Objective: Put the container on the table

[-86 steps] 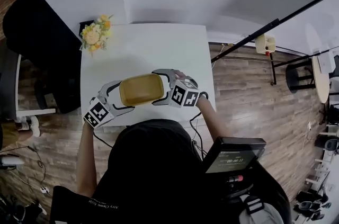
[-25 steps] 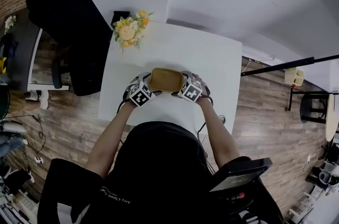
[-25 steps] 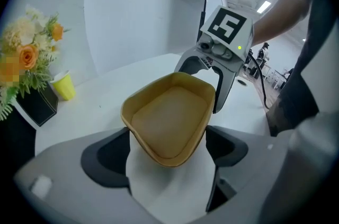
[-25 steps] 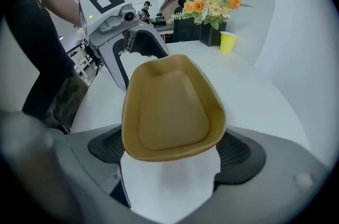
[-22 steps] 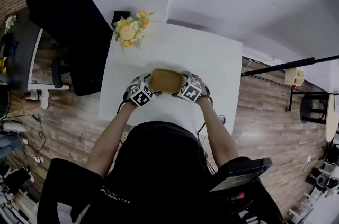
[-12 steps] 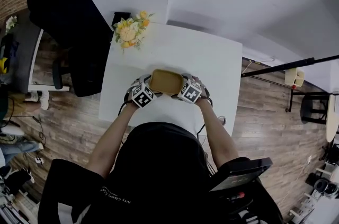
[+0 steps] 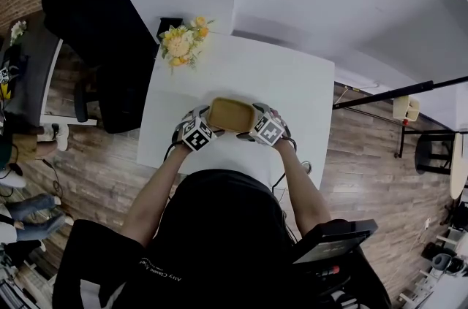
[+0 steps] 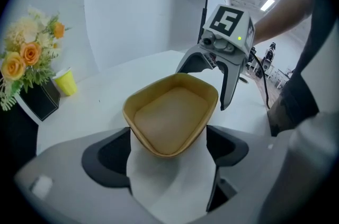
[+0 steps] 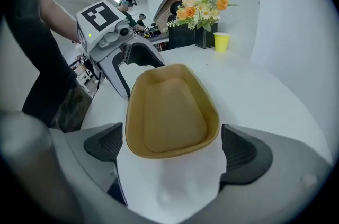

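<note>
The container [image 7: 232,115] is a yellow, empty tub. It looks to sit flat on the white tabletop [image 7: 292,88], near the edge where the person stands. Each short end of it lies between the fingers of one gripper.

The left gripper [image 8: 168,150] has its fingers [image 8: 108,157] pressed on both sides of its end, so that end is held. The right gripper [image 9: 172,151] has just been opening its fingers [image 9: 241,151]. The other end of the container is between them, but a thin strip of white shows on each side, so they do not squeeze it.

I think the step now is to let go. To do it well, the left fingers should open wide too, before either hand pulls away. Then both grippers should back straight off, away from the ends. The tub looks light, so a finger that catches the rim could drag or tip it.

The flowers [image 7: 181,43] and a small yellow cup [image 9: 221,41] stand at the far corner, well apart from all this.
</note>
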Demonstrator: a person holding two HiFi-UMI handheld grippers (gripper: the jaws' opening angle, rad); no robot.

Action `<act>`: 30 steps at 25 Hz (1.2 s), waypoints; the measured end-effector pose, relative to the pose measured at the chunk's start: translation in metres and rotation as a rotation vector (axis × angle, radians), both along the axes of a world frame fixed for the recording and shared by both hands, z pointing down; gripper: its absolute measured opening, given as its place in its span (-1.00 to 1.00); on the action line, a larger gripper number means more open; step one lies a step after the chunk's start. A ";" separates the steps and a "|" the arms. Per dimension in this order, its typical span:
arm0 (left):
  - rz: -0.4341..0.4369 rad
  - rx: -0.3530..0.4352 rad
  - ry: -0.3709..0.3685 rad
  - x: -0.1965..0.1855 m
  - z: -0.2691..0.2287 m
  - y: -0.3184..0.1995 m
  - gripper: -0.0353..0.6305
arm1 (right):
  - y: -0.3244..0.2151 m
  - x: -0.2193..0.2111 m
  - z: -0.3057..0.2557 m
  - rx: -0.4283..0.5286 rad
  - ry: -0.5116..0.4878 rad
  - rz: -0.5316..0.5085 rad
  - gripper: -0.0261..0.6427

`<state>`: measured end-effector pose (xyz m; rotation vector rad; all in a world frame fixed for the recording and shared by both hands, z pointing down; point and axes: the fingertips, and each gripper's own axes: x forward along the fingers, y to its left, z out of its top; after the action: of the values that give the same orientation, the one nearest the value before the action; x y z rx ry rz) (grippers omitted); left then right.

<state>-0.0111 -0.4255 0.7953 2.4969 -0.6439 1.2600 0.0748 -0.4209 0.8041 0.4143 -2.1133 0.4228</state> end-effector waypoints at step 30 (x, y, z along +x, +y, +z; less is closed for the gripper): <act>-0.239 0.621 0.412 -0.009 -0.282 -0.076 -0.24 | -0.054 -0.046 -0.278 0.542 -0.561 0.266 -0.43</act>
<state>-0.0200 -0.5013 0.5130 2.9001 -1.3239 0.4710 0.0290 -0.4752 0.5260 0.9892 -2.7304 0.1054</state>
